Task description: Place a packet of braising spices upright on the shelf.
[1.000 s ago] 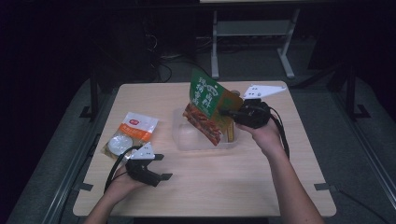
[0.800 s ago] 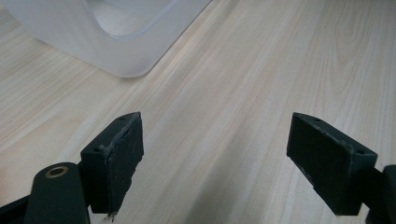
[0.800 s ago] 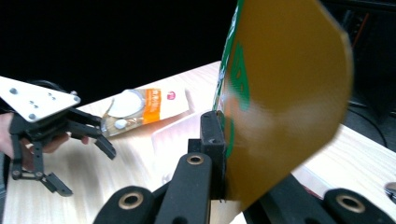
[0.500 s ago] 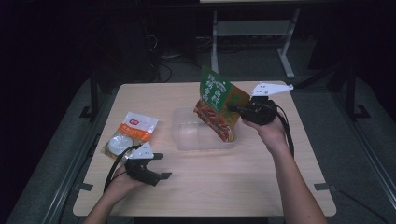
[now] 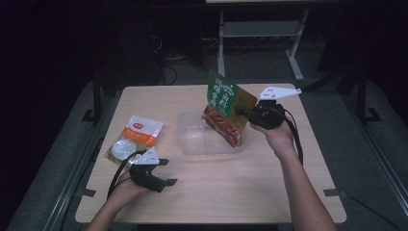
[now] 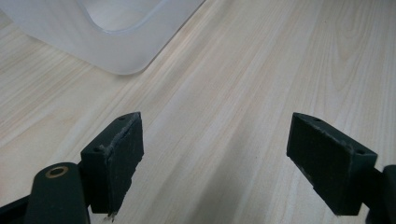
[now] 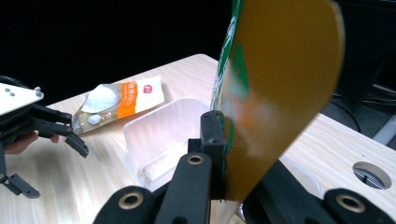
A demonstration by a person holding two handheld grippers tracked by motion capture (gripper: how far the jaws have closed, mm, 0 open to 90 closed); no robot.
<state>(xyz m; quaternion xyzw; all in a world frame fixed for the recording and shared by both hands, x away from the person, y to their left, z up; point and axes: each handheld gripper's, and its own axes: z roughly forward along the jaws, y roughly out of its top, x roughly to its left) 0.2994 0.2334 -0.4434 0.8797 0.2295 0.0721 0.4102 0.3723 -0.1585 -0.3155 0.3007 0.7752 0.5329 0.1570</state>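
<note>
Pale wood table (image 5: 226, 192) up front, and the left gripper (image 5: 161, 173) just sits on it near the front-left edge with its jaws wide apart and nothing between them — the left gripper view has bare wood grain and a corner of the clear plastic tub (image 6: 116, 51) just ahead. Next out is that tub (image 5: 202, 142), mid-table and looking empty from above, and to its left, a little apart, lies an orange-and-white packet (image 5: 134, 139) flat on the table. Farther back, the right gripper (image 5: 243, 113) is clamped on the edge of the green and orange snack bag (image 5: 226, 113), holding it tilted with its lower end at or just over the tub's right end. I can't tell if it's touching the rim. In the right gripper view the bag (image 7: 275, 88) stands up tall from the jaws, so the grip is only on a thin strip of edge. If the idea is dropping it in the tub, I'd keep the pinch firm, swing the bag a bit left so it's centred over the opening, lay it flatter — and only let go once the bottom is inside the walls. The free left gripper could steady the tub if it slides.
</note>
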